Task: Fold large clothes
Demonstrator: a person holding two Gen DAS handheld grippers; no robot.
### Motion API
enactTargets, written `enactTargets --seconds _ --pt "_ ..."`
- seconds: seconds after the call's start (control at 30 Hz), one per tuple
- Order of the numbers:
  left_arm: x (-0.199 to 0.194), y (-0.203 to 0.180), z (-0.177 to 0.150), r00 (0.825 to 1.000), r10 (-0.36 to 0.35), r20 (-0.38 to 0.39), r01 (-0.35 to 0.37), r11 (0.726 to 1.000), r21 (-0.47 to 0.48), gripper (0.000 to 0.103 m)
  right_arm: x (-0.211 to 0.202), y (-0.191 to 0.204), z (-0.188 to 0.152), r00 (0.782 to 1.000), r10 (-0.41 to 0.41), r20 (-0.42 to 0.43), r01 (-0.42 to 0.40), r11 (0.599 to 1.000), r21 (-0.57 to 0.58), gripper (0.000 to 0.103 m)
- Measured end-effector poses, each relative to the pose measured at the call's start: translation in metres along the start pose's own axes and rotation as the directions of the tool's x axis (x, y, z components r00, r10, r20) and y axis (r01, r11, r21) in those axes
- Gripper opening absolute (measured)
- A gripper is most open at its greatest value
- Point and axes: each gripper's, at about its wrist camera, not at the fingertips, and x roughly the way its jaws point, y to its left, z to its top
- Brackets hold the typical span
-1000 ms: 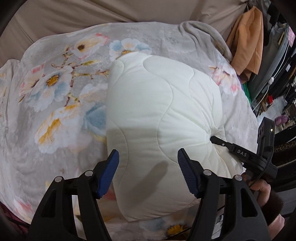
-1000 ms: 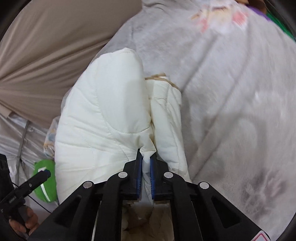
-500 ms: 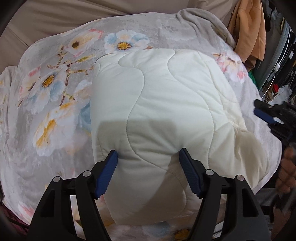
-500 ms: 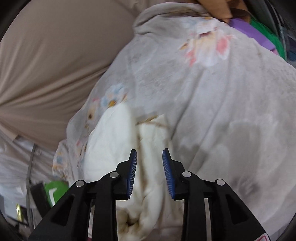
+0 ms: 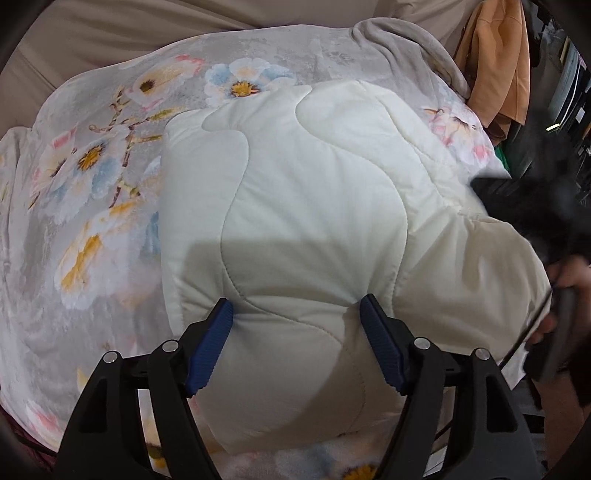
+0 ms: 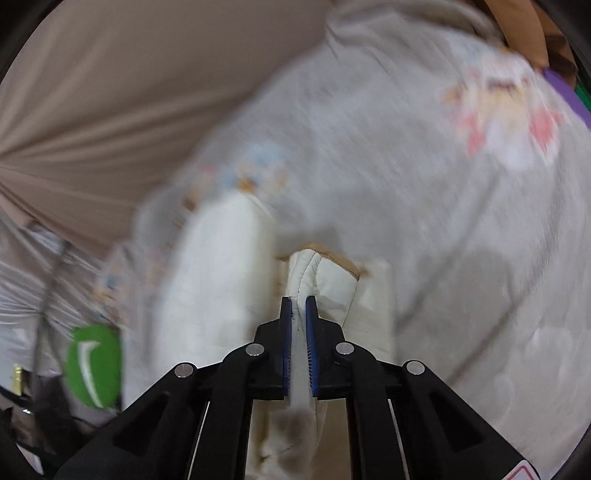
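Note:
A cream quilted garment (image 5: 314, 206) lies folded on a grey floral blanket (image 5: 92, 184). My left gripper (image 5: 295, 310) points down onto its near part. Its jaws are opening, and the padded cloth bulges between the two blue fingertips (image 5: 223, 314) without being clamped. In the right wrist view my right gripper (image 6: 299, 301) is closing, with a thin cream fold of the garment (image 6: 325, 273) pinched between its pads; that fold ends in a tan-trimmed edge. The right gripper shows as a dark blur (image 5: 517, 199) at the garment's right side, above a hand (image 5: 569, 273).
The blanket (image 6: 443, 184) covers a soft raised surface, with beige cloth (image 5: 147, 26) behind it. An orange garment (image 5: 495, 66) hangs at the back right by dark clutter. A green object (image 6: 94, 365) sits low on the left beside the bed.
The right gripper let go of the garment's bunched edge, opened, swung aside and closed on another fold. The garment spread flatter. The left gripper sank onto it, jaws slightly wider.

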Motion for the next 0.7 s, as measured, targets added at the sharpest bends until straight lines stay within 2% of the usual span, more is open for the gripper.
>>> enactTargets --seconds 0.07,0.17,0.23,0.3,0.37,0.43,0.47,0.5,0.53,0.57,0.63,0.7 --pt "0.001 -0.006 0.001 1.000 0.018 -0.001 -0.018 1.000 0.023 0.072 -0.005 -0.009 -0.006 1.000 0.010 0.020 -0.011 0.999 0.041 0.010" --pt "0.002 -0.007 0.001 1.000 0.028 -0.006 -0.027 0.999 0.021 0.072 -0.056 0.004 -0.015 0.992 0.005 0.129 -0.009 1.000 0.026 0.016" --pt "0.001 -0.006 0.001 1.000 0.028 -0.008 -0.027 0.999 0.022 0.072 -0.088 0.019 -0.029 0.986 0.048 0.160 -0.046 0.999 -0.016 0.017" --pt "0.001 -0.006 0.001 1.000 0.027 -0.011 -0.027 0.999 0.020 0.072 -0.105 0.032 -0.044 0.984 0.102 0.146 -0.096 0.994 -0.047 0.028" --pt "0.000 -0.006 0.002 1.000 0.024 -0.017 -0.024 1.000 0.019 0.072 -0.109 0.047 -0.064 0.985 0.140 0.104 -0.132 0.988 -0.086 0.042" --pt "0.000 -0.005 0.002 1.000 0.020 -0.021 -0.019 1.000 0.018 0.072 -0.105 0.060 -0.084 0.991 0.113 0.075 -0.103 0.987 -0.123 0.043" --pt "-0.001 -0.005 0.002 1.000 0.018 -0.024 -0.018 1.000 0.018 0.072 -0.101 0.063 -0.091 0.993 0.092 0.072 -0.082 0.988 -0.131 0.042" --pt "-0.002 -0.004 0.002 0.999 0.017 -0.028 -0.016 1.000 0.017 0.072 -0.098 0.064 -0.098 0.995 0.055 0.082 -0.045 0.991 -0.125 0.036" --pt "-0.003 -0.004 0.002 1.000 0.009 -0.030 -0.008 1.000 0.016 0.072 -0.098 0.062 -0.103 0.994 0.050 0.097 -0.039 0.993 -0.112 0.016" --pt "-0.005 -0.004 0.001 1.000 -0.001 -0.030 0.001 1.000 0.012 0.072 -0.104 0.060 -0.105 0.990 0.084 0.111 -0.073 0.993 -0.094 0.011" --pt "-0.014 -0.002 0.000 0.999 -0.030 -0.016 0.030 1.000 -0.003 0.073 -0.120 0.057 -0.115 0.978 0.119 0.170 -0.108 0.992 -0.070 0.010" --pt "-0.020 -0.001 -0.002 0.999 -0.038 -0.013 0.038 0.999 -0.006 0.073 -0.120 0.054 -0.124 0.978 0.093 0.185 -0.081 0.994 -0.068 0.009"
